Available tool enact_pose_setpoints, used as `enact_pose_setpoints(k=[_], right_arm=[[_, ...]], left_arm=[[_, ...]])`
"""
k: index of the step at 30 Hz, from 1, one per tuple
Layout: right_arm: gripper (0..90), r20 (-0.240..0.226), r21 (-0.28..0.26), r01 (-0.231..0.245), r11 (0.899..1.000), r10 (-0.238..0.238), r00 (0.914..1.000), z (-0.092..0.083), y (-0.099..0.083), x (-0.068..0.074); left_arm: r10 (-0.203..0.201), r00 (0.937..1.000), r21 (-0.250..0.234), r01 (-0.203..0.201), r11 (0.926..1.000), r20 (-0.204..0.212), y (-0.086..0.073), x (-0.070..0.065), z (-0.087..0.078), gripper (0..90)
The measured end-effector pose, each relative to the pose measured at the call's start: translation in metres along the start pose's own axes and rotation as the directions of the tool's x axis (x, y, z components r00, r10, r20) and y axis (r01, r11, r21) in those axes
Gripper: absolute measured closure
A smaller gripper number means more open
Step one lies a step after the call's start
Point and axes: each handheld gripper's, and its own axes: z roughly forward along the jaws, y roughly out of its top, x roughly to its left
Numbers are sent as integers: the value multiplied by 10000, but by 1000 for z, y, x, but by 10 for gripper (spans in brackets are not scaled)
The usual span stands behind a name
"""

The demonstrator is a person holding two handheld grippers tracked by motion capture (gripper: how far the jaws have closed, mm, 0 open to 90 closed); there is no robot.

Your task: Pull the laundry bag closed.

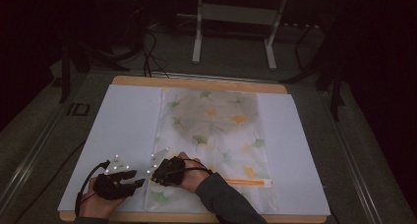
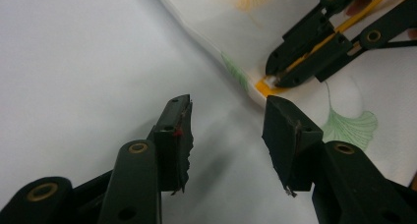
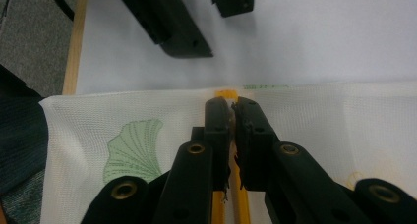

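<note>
The left gripper (image 2: 226,140) has its two black jaws standing well apart, rising from the bottom edge over a plain white sheet (image 2: 78,62), with nothing between them. Past the jaw on the right lies the corner of a white mesh bag (image 2: 388,86) printed with green and yellow leaves; one green fan-shaped leaf (image 2: 351,126) sits just beside that jaw. A yellow zipper (image 2: 344,25) runs along the bag from the upper right toward its corner. The right gripper (image 2: 282,79) comes in from the upper right, its jaws drawn together at the near end of the zipper.
</note>
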Motion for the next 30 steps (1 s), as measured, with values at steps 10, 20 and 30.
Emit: enact_pose_setpoints(k=[10, 20, 30], right_arm=[[846, 52, 29, 10, 10000, -10, 10000, -1, 0, 0], [846, 207, -85, 186, 9998, -184, 9996, -6, 3, 2], [846, 281, -71, 285, 9996, -283, 9992, -10, 5, 3]], left_arm=[[-251, 9962, -11, 253, 9997, 834, 3, -6, -1, 537], [-501, 9901, 402, 452, 9982, 1310, 4, -8, 12, 523], [-442, 9846, 708, 325, 9970, 1694, 12, -9, 27, 553]])
